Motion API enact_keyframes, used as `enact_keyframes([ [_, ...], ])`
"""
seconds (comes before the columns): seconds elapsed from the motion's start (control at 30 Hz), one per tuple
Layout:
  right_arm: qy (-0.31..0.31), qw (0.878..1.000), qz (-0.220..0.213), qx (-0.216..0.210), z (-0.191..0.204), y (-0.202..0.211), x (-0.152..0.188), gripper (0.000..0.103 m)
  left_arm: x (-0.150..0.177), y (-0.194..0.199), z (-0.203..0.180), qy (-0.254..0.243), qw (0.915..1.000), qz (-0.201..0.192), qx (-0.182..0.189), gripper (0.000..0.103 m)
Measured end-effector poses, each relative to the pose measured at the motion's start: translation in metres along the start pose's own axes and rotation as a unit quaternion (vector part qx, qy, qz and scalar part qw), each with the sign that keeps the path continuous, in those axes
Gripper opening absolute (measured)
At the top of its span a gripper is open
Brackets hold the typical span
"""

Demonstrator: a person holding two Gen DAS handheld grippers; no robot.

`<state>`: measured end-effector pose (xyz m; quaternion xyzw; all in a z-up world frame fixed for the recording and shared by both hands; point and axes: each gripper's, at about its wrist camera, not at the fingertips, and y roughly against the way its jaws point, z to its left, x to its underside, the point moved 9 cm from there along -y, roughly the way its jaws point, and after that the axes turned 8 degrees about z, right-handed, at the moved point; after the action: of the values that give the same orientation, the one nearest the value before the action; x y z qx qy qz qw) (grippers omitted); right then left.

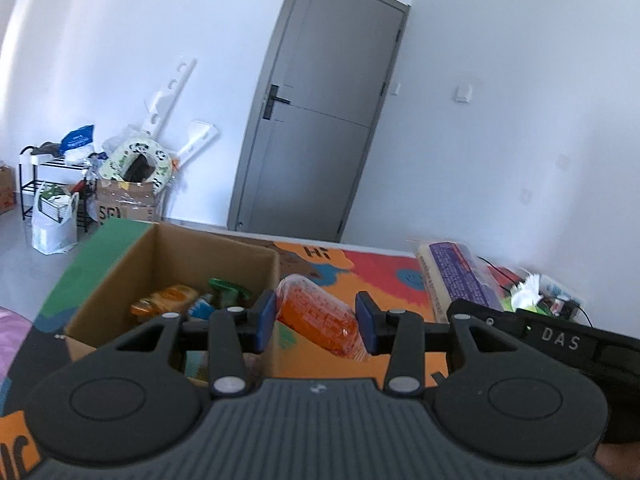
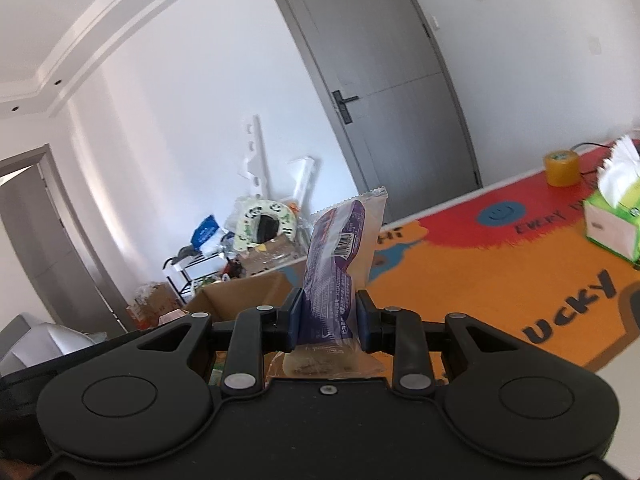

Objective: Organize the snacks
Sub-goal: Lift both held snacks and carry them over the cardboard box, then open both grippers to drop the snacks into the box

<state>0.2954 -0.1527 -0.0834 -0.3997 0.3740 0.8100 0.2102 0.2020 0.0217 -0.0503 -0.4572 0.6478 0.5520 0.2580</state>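
My left gripper is shut on an orange snack packet and holds it just right of an open cardboard box. The box holds several snacks, among them an orange packet and a green one. My right gripper is shut on a purple-labelled clear snack packet that stands upright above the colourful mat. That packet and the right gripper's body also show at the right of the left wrist view. The box shows left of it.
A green tissue box and a yellow tape roll sit on the mat at the far right. A grey door and a pile of bags and cartons lie beyond the table.
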Motion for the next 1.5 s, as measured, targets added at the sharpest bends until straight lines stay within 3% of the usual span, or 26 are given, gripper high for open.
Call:
enact_keyframes([
  [0.57,0.038,0.998,0.017,-0.038,0.049,-0.036,-0.005,0.028,-0.019,-0.002,0.073,0.047,0.9976,-0.012,-0.05,0.042],
  [0.97,0.058,0.996,0.038,-0.062,0.089,-0.074,-0.005,0.028,-0.027,-0.026,0.114,0.07,0.9952,0.004,-0.069,0.042],
  [1.03,0.057,0.996,0.042,-0.063,0.093,-0.079,-0.005,0.028,-0.027,-0.027,0.117,0.068,0.9946,0.005,-0.079,0.045],
  [1.2,0.059,0.995,0.049,-0.066,0.102,-0.087,-0.003,0.029,-0.027,-0.022,0.127,0.067,0.9936,0.008,-0.091,0.067],
  [1.27,0.062,0.994,0.051,-0.069,0.106,-0.09,-0.004,0.029,-0.028,-0.021,0.131,0.075,0.9928,0.007,-0.094,0.071],
  [1.33,0.07,0.993,0.051,-0.074,0.109,-0.093,-0.004,0.036,-0.028,-0.02,0.133,0.078,0.9923,0.011,-0.095,0.073],
  [1.4,0.074,0.994,0.054,-0.058,0.109,-0.093,-0.003,0.054,-0.028,-0.02,0.134,0.083,0.9919,0.016,-0.095,0.077],
  [1.5,0.067,0.995,0.054,-0.058,0.105,-0.087,-0.003,0.055,-0.029,-0.018,0.135,0.084,0.9918,0.018,-0.094,0.082],
])
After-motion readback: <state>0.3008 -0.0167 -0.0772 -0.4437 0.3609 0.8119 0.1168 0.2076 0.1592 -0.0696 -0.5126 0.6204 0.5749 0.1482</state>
